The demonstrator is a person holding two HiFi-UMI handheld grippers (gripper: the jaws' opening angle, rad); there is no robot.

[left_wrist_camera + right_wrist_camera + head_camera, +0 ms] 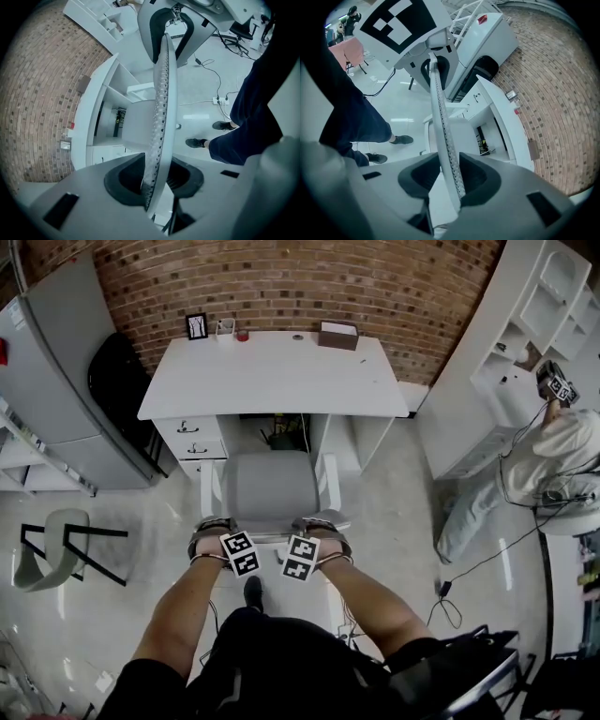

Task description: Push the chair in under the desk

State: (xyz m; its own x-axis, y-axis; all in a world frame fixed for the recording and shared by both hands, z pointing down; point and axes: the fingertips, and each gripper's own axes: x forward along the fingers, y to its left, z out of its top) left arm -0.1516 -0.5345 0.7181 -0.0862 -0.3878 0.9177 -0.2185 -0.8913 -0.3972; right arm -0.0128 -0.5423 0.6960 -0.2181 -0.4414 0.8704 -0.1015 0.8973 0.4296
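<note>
Straight ahead of us in the head view, the gray chair faces the white tabletop. Its seat front sits right at the mouth of the knee space, between the drawer stack on the left and the right side panel. The seat looks to be out in front of the tabletop's front edge, not under it.

We're holding the top of the backrest with the left gripper and right gripper near each other. From up there we can't make out the jaws, but the gripper views sort that out. The left gripper view shows the left gripper clamped on the thin perforated backrest edge, and the right gripper view shows the right gripper clamped on it the same way. Those views also catch both our shoes on the floor behind the chair.

Room-wise, we've got open floor on either side of the chair. A green chair sits well off to the left and another person is well off to the right.
</note>
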